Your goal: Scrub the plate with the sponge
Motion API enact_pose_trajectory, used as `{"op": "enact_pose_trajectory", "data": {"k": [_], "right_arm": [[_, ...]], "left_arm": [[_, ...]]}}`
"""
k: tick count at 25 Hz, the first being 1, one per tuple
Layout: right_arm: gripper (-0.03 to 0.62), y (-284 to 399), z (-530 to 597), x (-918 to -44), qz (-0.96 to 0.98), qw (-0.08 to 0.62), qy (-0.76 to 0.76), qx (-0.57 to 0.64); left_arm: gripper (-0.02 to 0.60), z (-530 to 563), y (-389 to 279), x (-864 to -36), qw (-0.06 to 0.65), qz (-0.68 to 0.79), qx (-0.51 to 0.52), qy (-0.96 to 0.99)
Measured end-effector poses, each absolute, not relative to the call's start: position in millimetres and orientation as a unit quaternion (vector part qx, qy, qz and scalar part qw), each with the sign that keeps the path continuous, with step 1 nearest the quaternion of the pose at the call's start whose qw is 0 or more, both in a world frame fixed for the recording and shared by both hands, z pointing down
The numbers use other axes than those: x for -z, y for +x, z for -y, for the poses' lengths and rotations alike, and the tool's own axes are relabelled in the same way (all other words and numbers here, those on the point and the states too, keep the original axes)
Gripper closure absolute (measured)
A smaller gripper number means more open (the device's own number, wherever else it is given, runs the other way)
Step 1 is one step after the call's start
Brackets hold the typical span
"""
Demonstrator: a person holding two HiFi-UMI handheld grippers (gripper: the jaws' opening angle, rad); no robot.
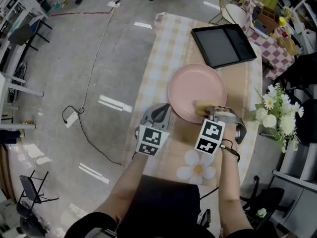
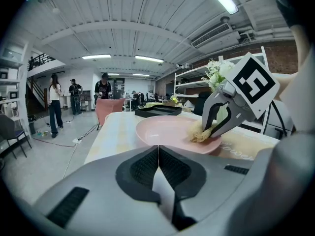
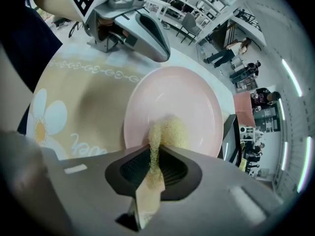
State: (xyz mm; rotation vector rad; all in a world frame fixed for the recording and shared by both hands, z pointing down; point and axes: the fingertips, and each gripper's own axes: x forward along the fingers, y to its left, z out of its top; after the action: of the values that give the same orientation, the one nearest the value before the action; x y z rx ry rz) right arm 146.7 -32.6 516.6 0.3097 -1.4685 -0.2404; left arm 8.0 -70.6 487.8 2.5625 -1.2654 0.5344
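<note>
Pinching sponge point(image 3: 170, 129) on plate point(image 3: 189, 95) w/ R tool point(image 3: 155, 149); L gripper view alone shows L tool point(image 2: 158, 150) pressed together, empty.

Industrial lab hall: shelving point(image 2: 187, 85), strip lights point(image 2: 149, 59).

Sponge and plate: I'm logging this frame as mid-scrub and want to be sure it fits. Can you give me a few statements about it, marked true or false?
1. The right gripper is shut on the sponge. True.
2. The black tray lies on the far side of the plate from the person. True.
3. The sponge is lifted clear of the plate. False: it rests on the plate's surface, near the edge closest to the person.
4. The left gripper grips the plate's rim. False: its jaws are together with nothing between them, beside the plate.
</note>
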Motion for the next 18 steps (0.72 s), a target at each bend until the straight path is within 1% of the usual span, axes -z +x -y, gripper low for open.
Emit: {"op": "enact_pose_trajectory", "data": {"k": [7, 18], "right_arm": [[0.546, 144.5, 14.1, -505.3, 0.663, 0.733, 0.112, 0.103], [0.546, 138.8, 4.8, -483.8, 0.681, 0.715, 0.119, 0.103]], "left_arm": [[0.569, 69.5, 8.4, -487.4, 0.114, 0.428, -0.186, 0.877], [0.569, 69.1, 9.0, -487.5, 0.114, 0.425, -0.186, 0.878]]}}
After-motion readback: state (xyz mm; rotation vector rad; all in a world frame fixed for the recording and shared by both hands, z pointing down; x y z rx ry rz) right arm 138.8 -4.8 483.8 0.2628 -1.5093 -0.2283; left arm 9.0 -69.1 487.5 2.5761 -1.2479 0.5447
